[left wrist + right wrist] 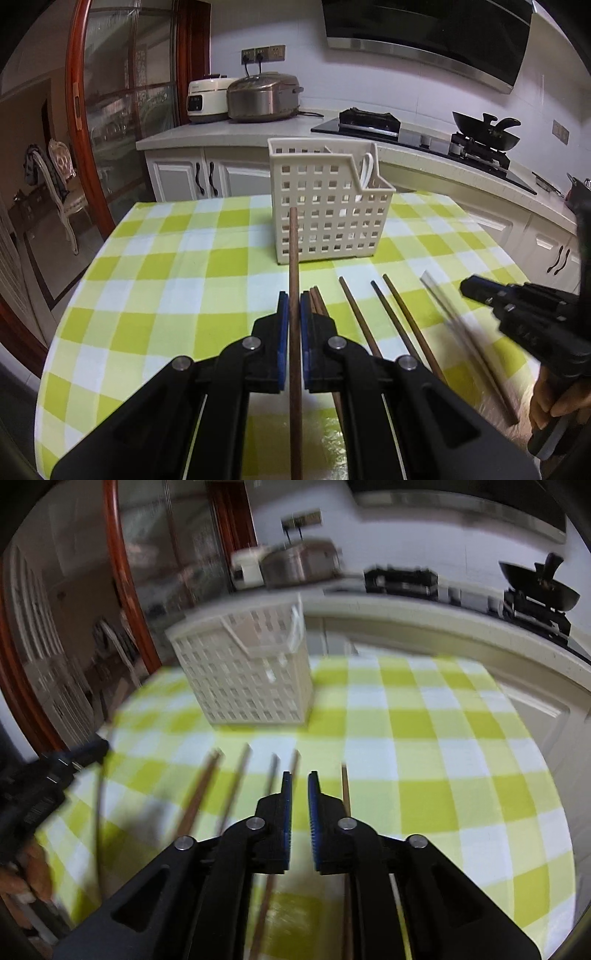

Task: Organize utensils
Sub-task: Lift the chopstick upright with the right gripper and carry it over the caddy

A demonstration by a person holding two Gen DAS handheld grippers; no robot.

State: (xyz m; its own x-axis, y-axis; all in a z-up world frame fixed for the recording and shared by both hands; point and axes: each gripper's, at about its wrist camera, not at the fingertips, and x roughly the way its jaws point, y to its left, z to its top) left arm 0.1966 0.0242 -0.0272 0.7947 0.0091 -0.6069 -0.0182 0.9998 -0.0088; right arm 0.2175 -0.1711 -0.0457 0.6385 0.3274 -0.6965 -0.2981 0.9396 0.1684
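My left gripper is shut on a brown wooden chopstick that points up toward the cream perforated utensil holder. The holder stands on the checked tablecloth and holds a white utensil. Several more chopsticks lie on the cloth to the right of my left gripper. My right gripper hovers above those chopsticks, its jaws a small gap apart with nothing between them. It also shows in the left wrist view at the right. The holder shows blurred in the right wrist view.
The table has a green and white checked cloth. Behind it a kitchen counter carries two rice cookers, a gas hob and a wok. A glass sliding door and a chair are at the left.
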